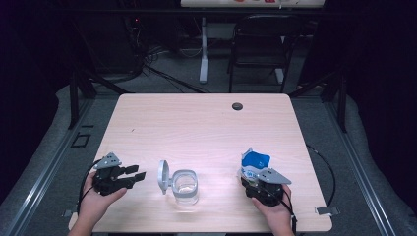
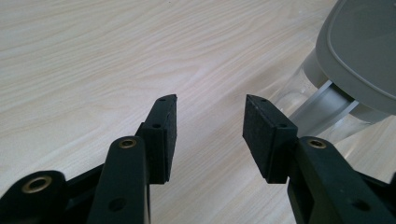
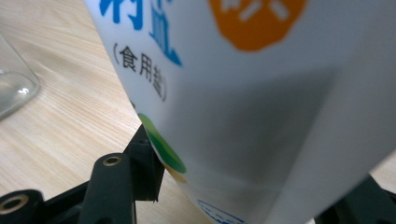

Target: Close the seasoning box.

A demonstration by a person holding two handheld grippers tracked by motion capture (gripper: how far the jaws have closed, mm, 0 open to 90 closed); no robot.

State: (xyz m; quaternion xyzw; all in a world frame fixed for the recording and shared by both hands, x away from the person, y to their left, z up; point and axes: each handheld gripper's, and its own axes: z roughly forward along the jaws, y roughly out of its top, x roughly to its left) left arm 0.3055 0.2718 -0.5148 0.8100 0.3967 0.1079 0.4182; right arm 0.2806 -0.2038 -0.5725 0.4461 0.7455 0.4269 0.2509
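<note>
On the light wood desk [image 1: 206, 123], the right tool [image 1: 256, 181] grips the upright salt bag [image 3: 261, 93]. The open glass jar [image 1: 185, 187] stands to its left, nearer the left tool [image 2: 210, 121], which is open and empty.

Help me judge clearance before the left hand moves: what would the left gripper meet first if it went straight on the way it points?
Probably the clear glass jar with its grey hinged lid open; the left gripper, jaws open and empty, points toward it.
</note>
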